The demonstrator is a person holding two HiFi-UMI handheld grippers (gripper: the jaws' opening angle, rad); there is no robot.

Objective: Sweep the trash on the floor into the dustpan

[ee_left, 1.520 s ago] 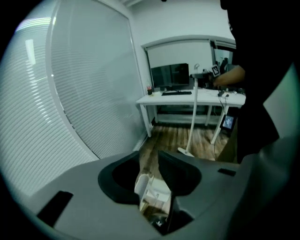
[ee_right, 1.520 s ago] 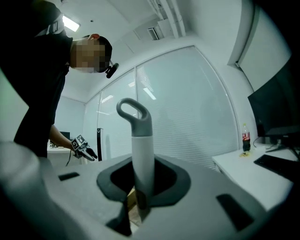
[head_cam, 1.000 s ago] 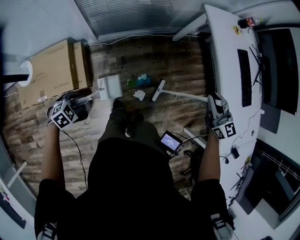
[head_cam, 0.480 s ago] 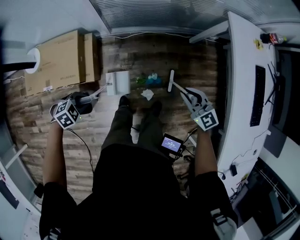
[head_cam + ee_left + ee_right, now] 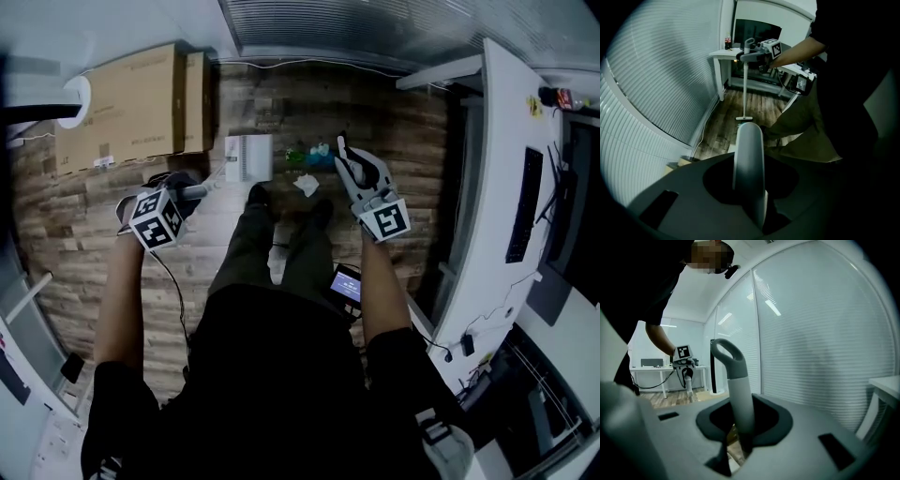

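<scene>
Two claws, both busy: left gripper (image 5: 192,190) jaws closing on the dustpan (image 5: 248,157) handle, right gripper (image 5: 347,157) clamped on the broom (image 5: 745,89). Dustpan's near the floor's (image 5: 394,141) far edge, trash (image 5: 307,184) close by.

Office, indoors. Long white desk (image 5: 483,234) on the right w/ keyboard (image 5: 525,204) + dark monitor (image 5: 574,216), small bottle (image 5: 562,97) at the desk's far end. Horizontal blinds (image 5: 375,23) run along the top wall. Right gripper view shows a glass-panel partition (image 5: 811,343) w/ the same blinds, ceiling lights reflected in it, and a 2nd white desk (image 5: 647,367) in the bkgd. Wood-look plank floor (image 5: 394,122). Cardboard boxes (image 5: 122,103) sit on the floor by the wall, w/ a white cable (image 5: 281,64) running along the wall base.
</scene>
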